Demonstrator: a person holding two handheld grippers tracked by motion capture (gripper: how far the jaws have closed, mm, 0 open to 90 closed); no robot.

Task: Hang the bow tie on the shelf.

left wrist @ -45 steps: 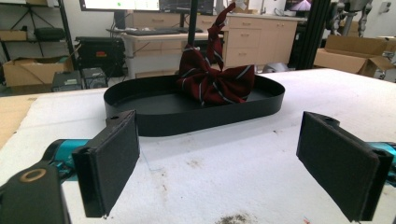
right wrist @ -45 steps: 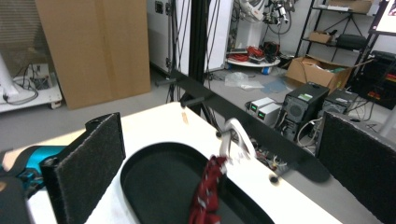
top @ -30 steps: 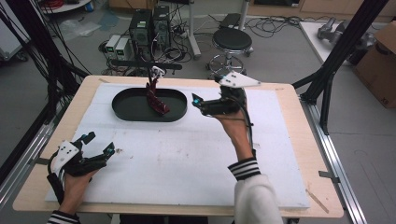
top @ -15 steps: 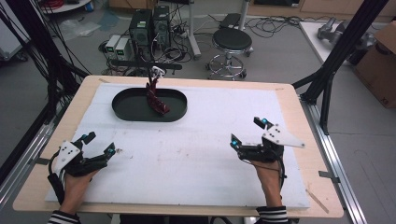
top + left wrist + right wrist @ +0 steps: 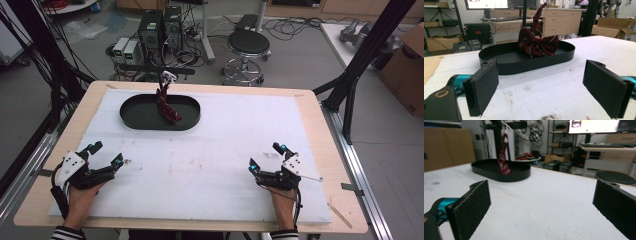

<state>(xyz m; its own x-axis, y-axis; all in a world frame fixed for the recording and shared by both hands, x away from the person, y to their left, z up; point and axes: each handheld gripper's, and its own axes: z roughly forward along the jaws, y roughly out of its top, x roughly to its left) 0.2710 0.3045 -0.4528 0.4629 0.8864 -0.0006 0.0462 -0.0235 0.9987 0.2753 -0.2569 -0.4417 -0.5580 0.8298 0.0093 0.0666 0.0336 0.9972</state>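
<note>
Both claws, left claw point(image 5: 104, 156) and right claw point(image 5: 264, 156), are rested wide open and empty on the desk point(image 5: 225, 150). Placement seems done: the striped cloth point(image 5: 167, 106) is seen inside the black tray point(image 5: 132, 117), possibly still hooked above.

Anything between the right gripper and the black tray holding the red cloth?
Nothing but bare white mat between right gripper and tray, seen in the high view.
</note>
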